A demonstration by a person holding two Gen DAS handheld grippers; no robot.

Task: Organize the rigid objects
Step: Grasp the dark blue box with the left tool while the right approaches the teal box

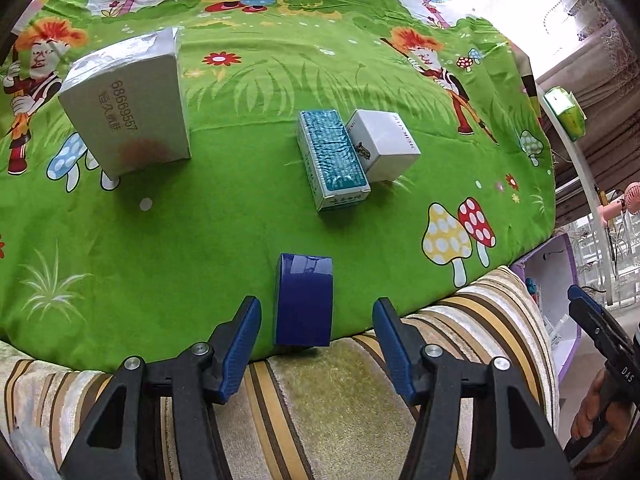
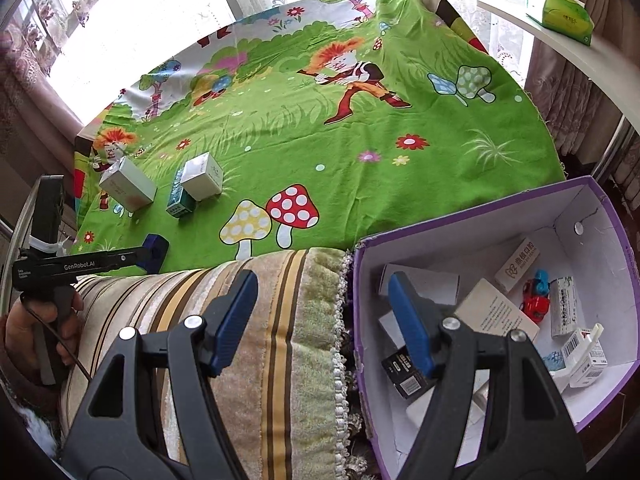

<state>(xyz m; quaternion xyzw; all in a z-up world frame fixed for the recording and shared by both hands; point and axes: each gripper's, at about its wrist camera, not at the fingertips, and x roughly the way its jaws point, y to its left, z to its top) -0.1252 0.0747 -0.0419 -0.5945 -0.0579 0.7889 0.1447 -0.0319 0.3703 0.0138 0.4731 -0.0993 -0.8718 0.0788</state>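
Blue box (image 1: 303, 300) between left gripper (image 1: 316, 344) pads, untouched; striped cushion (image 1: 340, 400) below

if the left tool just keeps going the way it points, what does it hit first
Most likely the dark blue box, which stands at the near edge of the green cloth, in line with the gap of the open left tool. Depth is hard to judge.

We see bright daylight pouring from the window (image 2: 132, 12) at ten to twelve o'clock, blown out to white glare. Shadows under the boxes stay soft and short. Both fisheye views bend strongly at the rims, with dark vignetted corners; the centre is sharp.
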